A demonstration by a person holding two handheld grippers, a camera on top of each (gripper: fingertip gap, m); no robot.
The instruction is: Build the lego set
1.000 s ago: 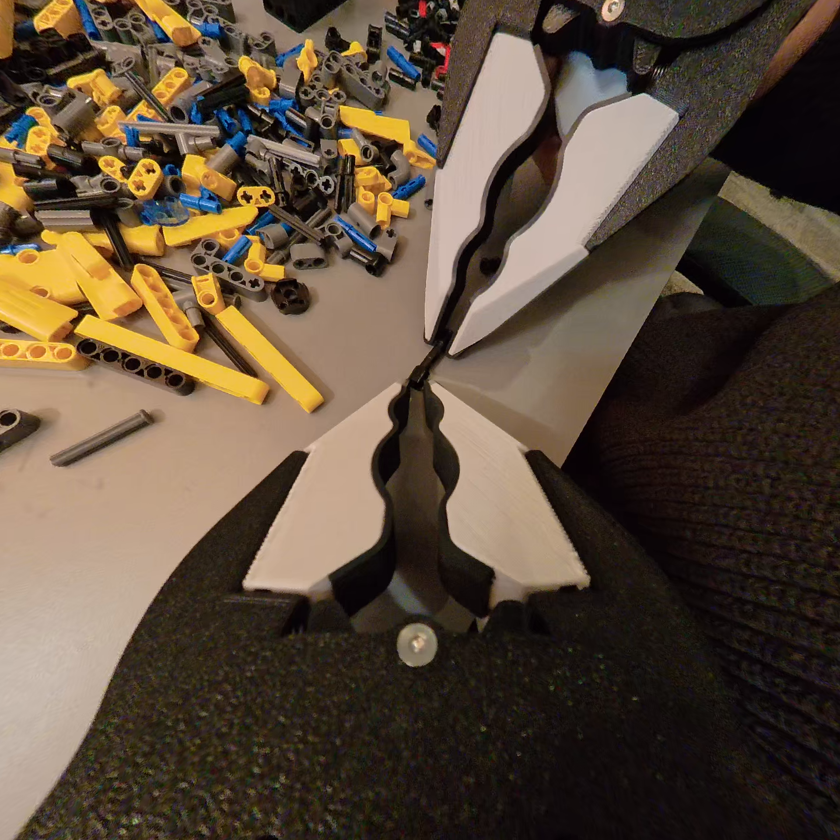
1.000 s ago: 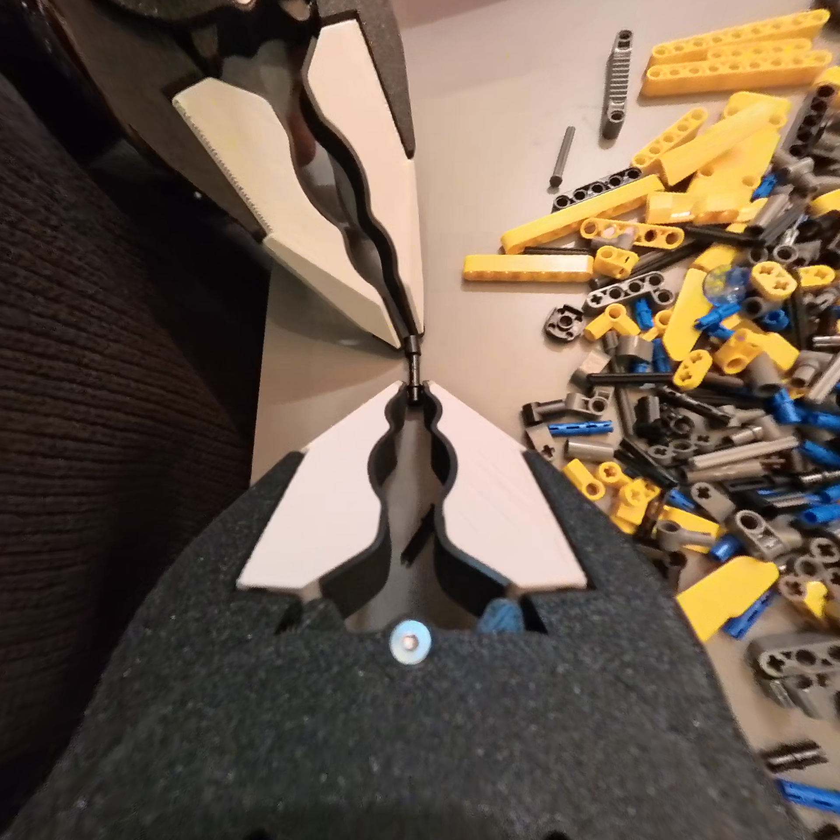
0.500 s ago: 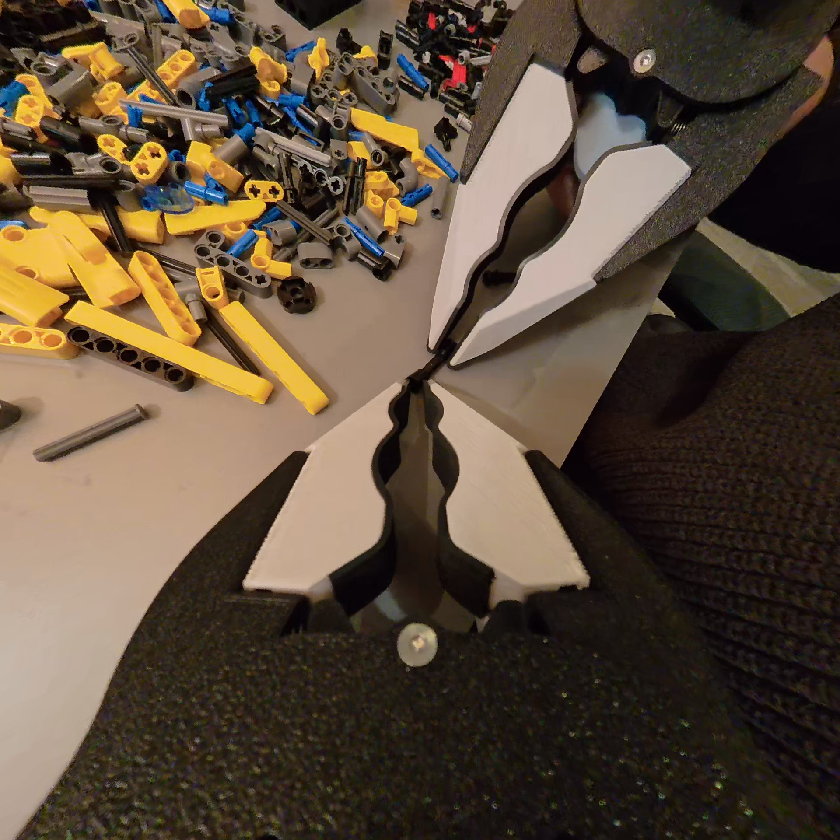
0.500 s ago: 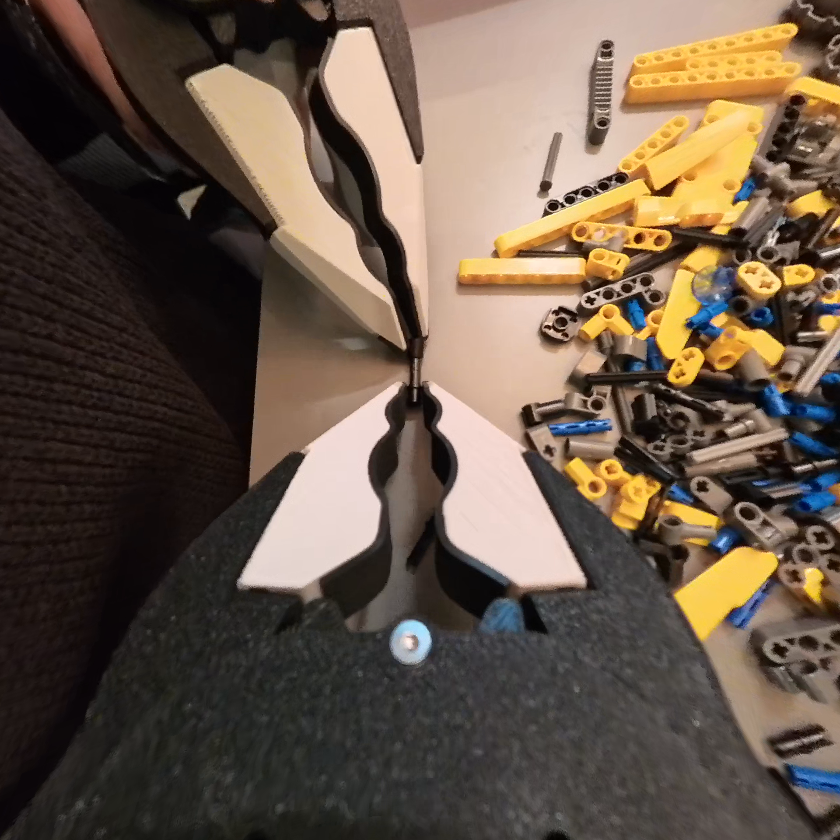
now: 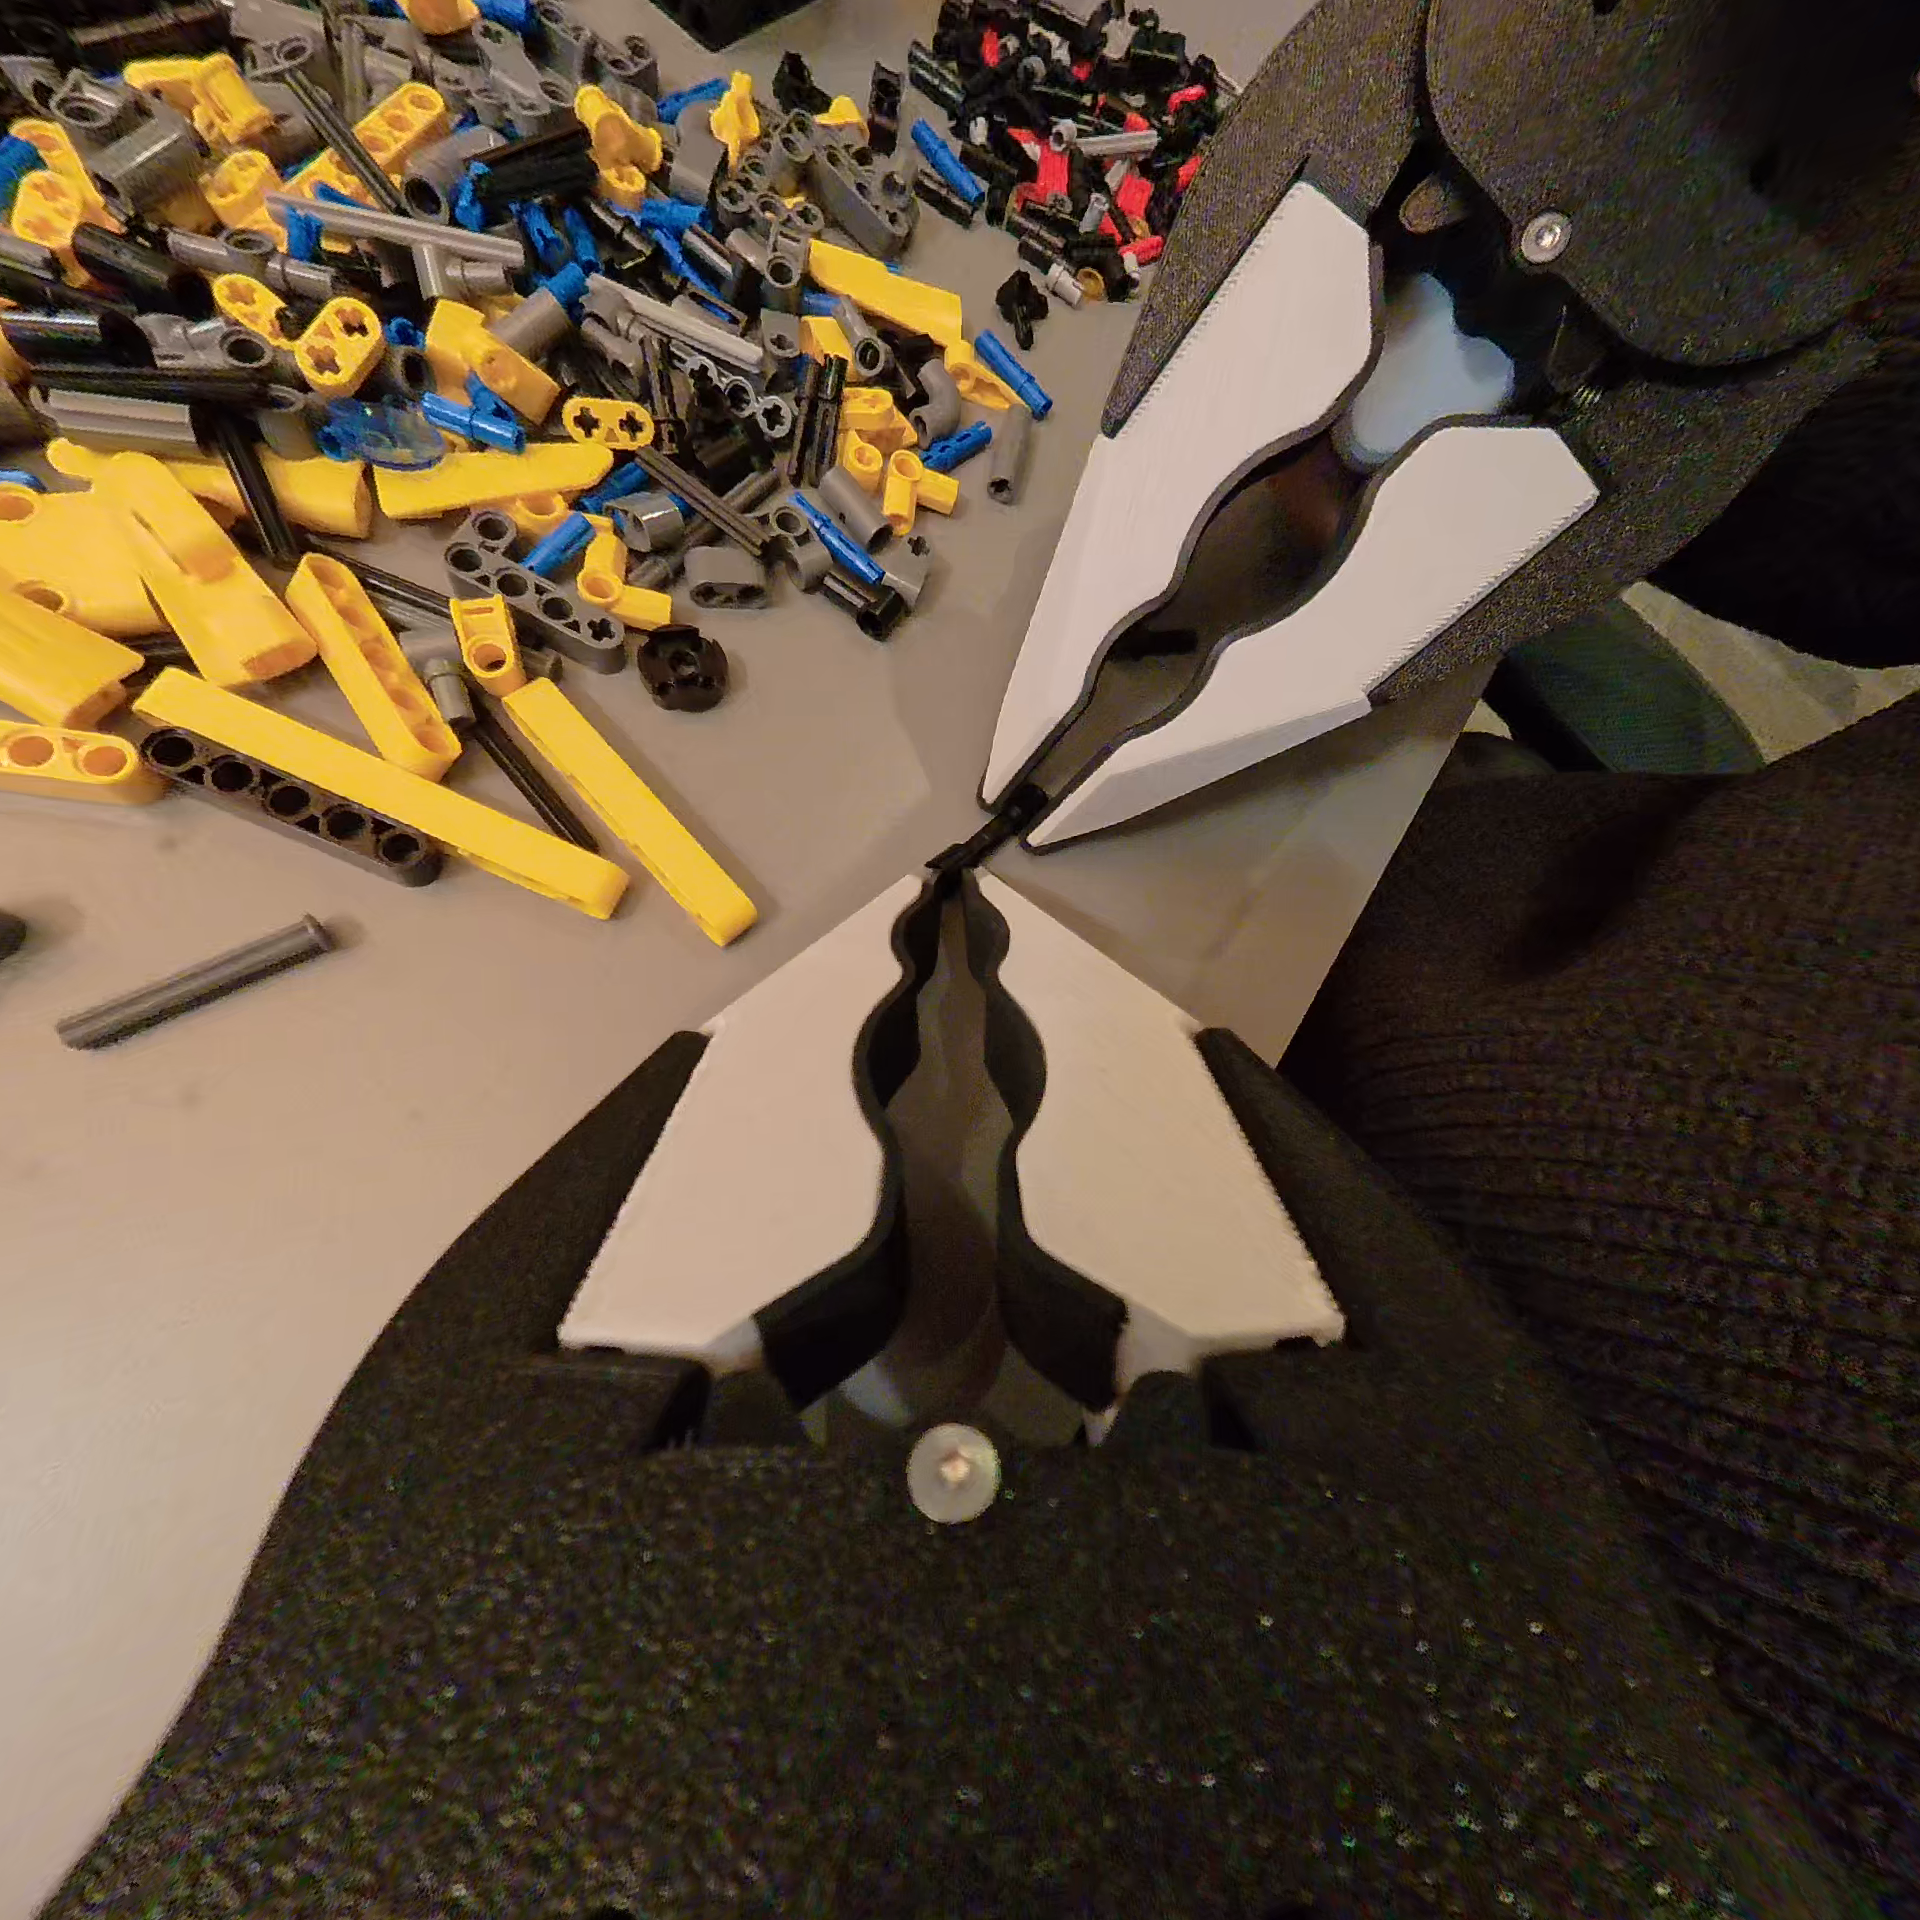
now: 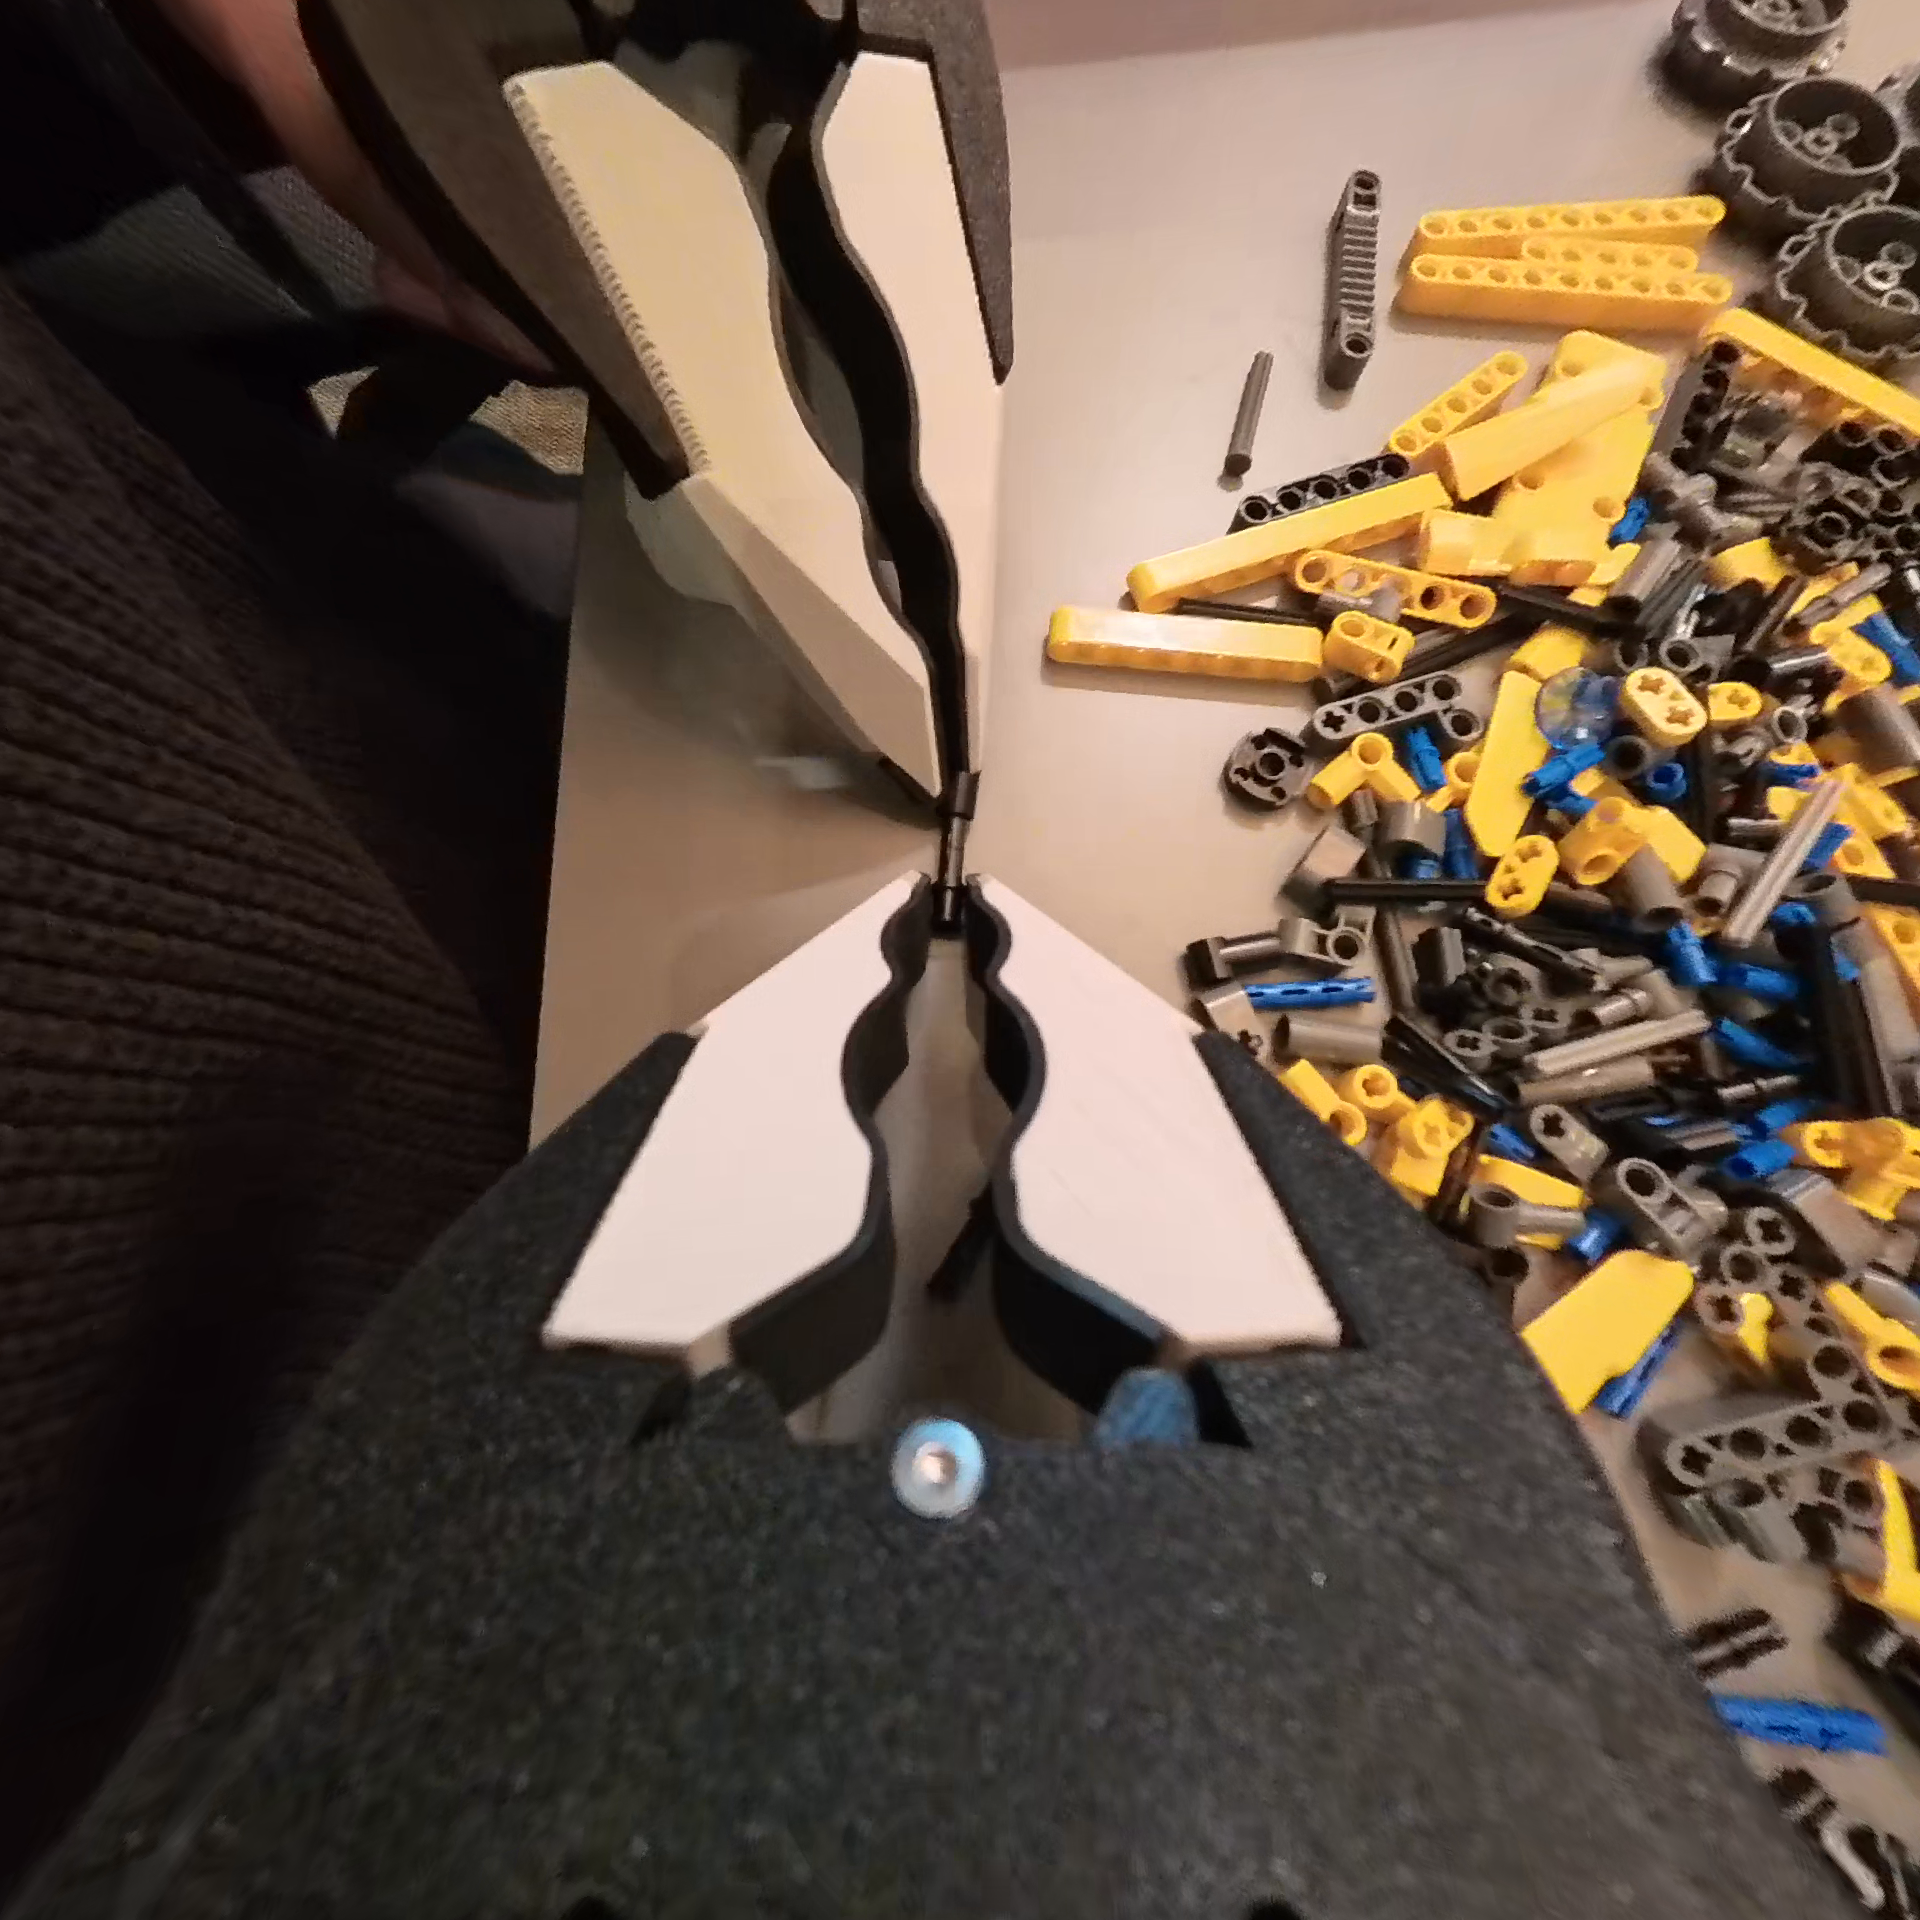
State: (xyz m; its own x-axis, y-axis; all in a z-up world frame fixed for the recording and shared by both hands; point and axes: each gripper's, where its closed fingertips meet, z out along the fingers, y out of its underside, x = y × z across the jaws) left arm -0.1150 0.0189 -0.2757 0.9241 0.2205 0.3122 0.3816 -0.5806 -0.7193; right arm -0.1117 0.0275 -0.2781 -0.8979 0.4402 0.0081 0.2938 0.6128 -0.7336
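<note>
Dim warm light, wide-angle edge distortion, blurred right-view corners

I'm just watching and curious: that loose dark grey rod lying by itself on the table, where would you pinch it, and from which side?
Probably at the middle of the dark grey rod, coming straight down from above with the fingers across its width. It lies flat on the grey table, apart from the yellow beams, so both long sides are free; a mid-length pinch should keep it from tipping.
</note>
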